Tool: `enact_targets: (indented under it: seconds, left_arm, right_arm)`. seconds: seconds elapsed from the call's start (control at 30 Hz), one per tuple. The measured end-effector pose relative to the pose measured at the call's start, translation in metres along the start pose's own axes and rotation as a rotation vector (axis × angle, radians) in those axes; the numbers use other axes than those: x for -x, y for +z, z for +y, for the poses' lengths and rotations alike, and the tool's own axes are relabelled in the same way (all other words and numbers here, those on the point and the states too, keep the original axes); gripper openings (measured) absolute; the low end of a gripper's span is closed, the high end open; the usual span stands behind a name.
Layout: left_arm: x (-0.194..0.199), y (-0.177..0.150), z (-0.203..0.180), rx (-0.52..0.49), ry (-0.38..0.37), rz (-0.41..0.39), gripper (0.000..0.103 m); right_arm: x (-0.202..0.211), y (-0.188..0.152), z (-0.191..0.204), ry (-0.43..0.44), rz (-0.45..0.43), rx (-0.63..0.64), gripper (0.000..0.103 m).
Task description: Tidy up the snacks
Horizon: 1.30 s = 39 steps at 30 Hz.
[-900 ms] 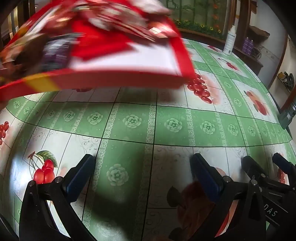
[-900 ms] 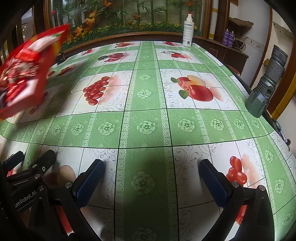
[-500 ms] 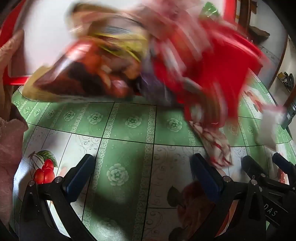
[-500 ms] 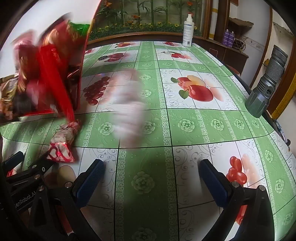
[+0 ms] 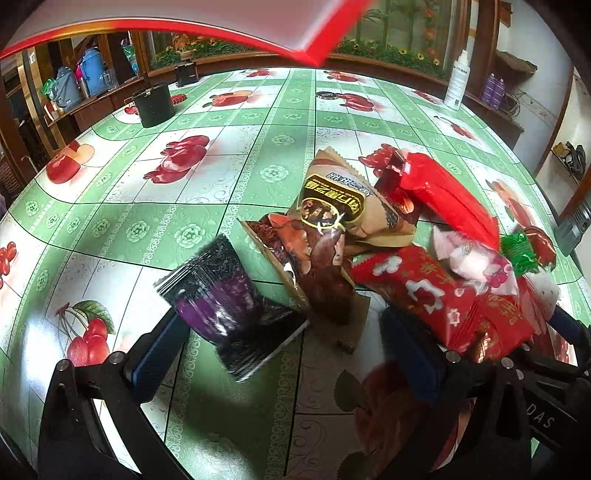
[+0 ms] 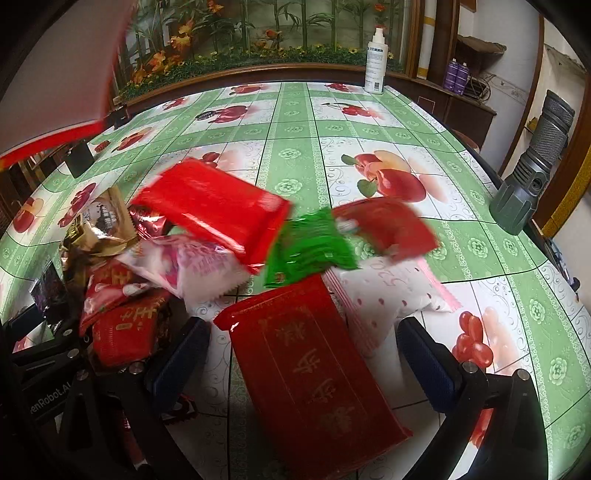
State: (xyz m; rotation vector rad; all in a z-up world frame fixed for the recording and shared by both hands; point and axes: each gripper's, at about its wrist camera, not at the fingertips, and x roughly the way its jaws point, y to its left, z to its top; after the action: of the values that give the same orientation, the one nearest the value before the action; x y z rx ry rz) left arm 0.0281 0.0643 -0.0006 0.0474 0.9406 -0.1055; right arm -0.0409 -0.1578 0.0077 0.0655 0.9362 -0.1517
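Note:
A heap of snack packets lies on the green fruit-print tablecloth (image 5: 155,229). In the left wrist view a black-purple packet (image 5: 229,310), brown packets (image 5: 343,206) and red packets (image 5: 436,295) spread in front of my left gripper (image 5: 291,350), which is open; the purple packet lies partly between its fingers, untouched. In the right wrist view a large red packet with gold characters (image 6: 314,373) lies between the fingers of my open right gripper (image 6: 303,350). A green packet (image 6: 310,247), a white dotted packet (image 6: 391,291) and blurred red packets (image 6: 214,206) lie beyond it.
A red-rimmed tray (image 5: 207,18) hangs tilted above the table at the top. A black pot (image 5: 153,105) and a white spray bottle (image 6: 376,61) stand far back. A grey metal flashlight (image 6: 532,166) sits by the right table edge.
The red tray tipped up and dumped its snacks; the packets fell and scattered onto the cloth before both grippers. Both grippers stayed still and open.

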Motion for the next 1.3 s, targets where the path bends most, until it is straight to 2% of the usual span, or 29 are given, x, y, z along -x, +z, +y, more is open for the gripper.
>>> enact_targets:
  seconds: [0.5, 1.3]
  left_arm:
    - [0.015, -0.016, -0.04, 0.055, 0.041, -0.001, 0.103]
    - [0.017, -0.019, -0.049, 0.072, 0.053, 0.0, 0.103]
  right_arm:
    - [0.0, 0.0, 0.0, 0.001, 0.0, 0.0, 0.103]
    - [-0.001, 0.001, 0.0, 0.001, 0.001, -0.001, 0.103]
